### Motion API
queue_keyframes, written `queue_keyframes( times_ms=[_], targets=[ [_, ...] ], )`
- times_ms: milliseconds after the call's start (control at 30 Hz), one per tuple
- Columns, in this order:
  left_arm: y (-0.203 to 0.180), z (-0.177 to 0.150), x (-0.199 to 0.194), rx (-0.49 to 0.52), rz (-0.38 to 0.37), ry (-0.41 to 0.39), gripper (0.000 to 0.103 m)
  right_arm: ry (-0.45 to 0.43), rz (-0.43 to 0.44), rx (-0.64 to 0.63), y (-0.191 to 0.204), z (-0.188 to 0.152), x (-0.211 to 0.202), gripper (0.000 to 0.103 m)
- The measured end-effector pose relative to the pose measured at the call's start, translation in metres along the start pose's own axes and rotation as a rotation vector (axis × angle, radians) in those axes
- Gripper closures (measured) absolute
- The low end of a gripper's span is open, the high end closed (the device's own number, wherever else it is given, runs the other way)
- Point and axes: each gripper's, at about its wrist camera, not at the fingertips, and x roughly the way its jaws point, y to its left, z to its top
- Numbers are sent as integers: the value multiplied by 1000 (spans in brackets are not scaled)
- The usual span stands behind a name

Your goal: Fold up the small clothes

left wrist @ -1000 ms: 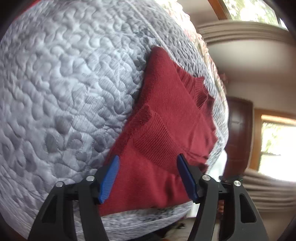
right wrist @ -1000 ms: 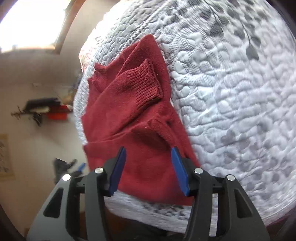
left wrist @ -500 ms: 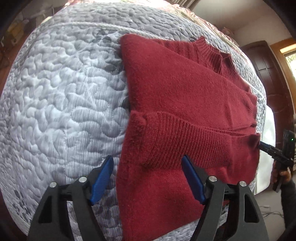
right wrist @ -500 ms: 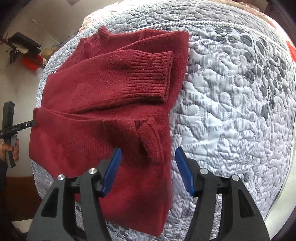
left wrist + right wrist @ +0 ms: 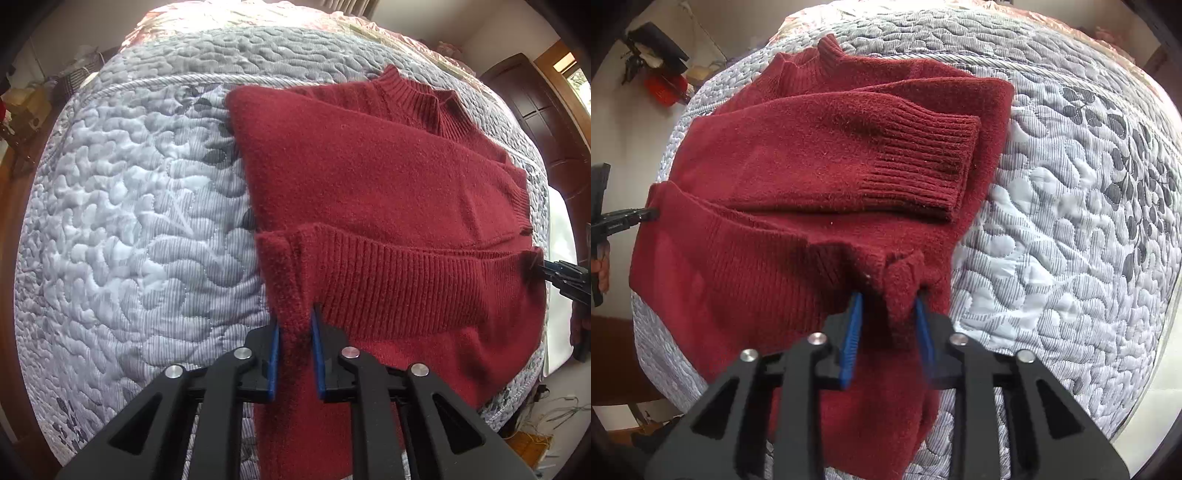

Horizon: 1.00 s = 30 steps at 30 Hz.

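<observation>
In the left wrist view, a dark red knitted sweater (image 5: 369,192) lies on a grey quilted bed cover (image 5: 129,206), its ribbed collar at the far side and a sleeve folded across the body. The left gripper (image 5: 294,332) has its blue pads closed tight on a bunched corner of the sweater's near-left hem, which is lifted off the quilt. At the right edge, the right gripper (image 5: 543,267) touches the hem's other corner. In the right wrist view, the sweater (image 5: 820,155) shows a ribbed cuff lying across its right part. The right gripper (image 5: 888,314) pinches a gathered fold of the hem between its blue pads. At the far left, the left gripper (image 5: 650,214) meets the opposite corner.
</observation>
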Motion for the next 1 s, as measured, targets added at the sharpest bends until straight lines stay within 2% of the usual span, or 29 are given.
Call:
queue_keyframes(
  times_ms=[67,267,500,733,1000],
  targets=[
    [-5,-1,-1,7,7,-20,91,-8,-4,5,-1,-2,-3,97],
    [-13,-12,-26,-1,15,-124,92,-91,10,66,-4,-10,-35,98],
    [-21,-15,-81,-15,35,-280,92,-226,9,122,-2,-14,-97,98],
    [-22,14,-106,-21,44,-335,92,-338,17,109,0,13,-137,98],
    [-36,54,-115,22,52,-382,92,-368,-13,67,-2,58,-140,98]
  ],
)
